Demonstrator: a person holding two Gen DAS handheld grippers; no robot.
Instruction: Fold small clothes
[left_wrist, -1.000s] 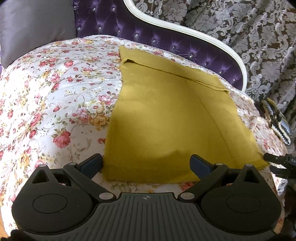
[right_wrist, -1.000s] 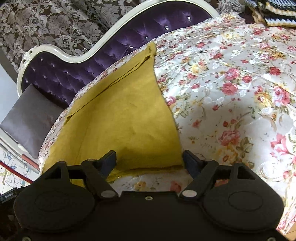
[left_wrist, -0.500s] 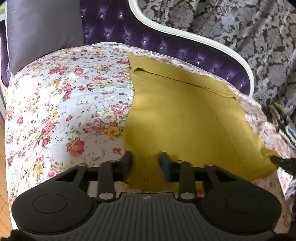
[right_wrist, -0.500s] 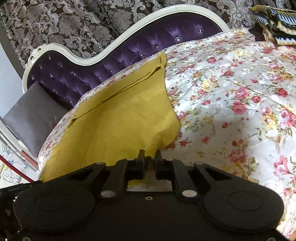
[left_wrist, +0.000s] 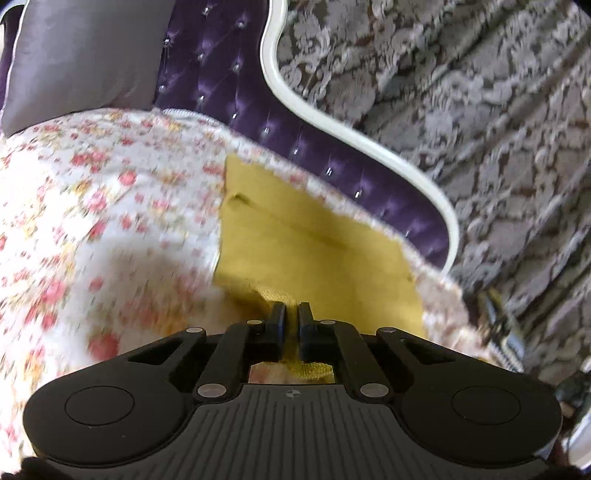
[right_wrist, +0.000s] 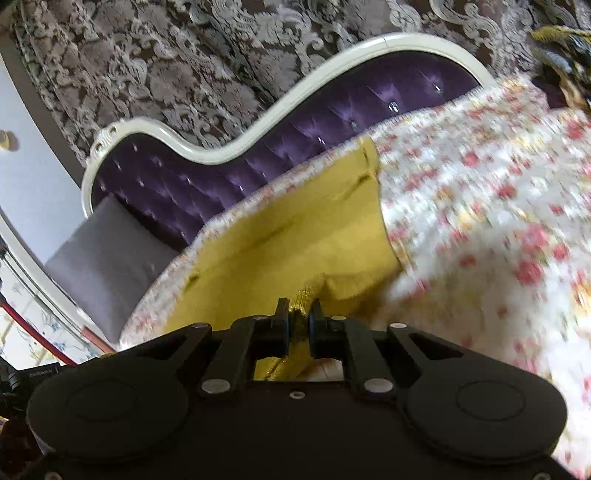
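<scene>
A mustard-yellow knit garment (left_wrist: 314, 251) lies on the floral bedspread (left_wrist: 92, 221) with its far edge near the purple headboard. My left gripper (left_wrist: 290, 310) is shut on the garment's near left corner and holds it raised off the bed. In the right wrist view the same garment (right_wrist: 280, 243) shows, and my right gripper (right_wrist: 298, 308) is shut on its near right corner, also raised. The near hem bunches between each pair of fingers. Both views are motion-blurred.
A tufted purple headboard (left_wrist: 295, 136) with a white frame runs along the far side of the bed. A grey pillow (left_wrist: 81, 59) leans at the left. A striped knit item (right_wrist: 561, 55) lies at the bed's right end. Patterned curtains hang behind.
Both grippers went from open at the near hem to shut on its corners. They have since lifted the hem and moved forward toward the headboard.
</scene>
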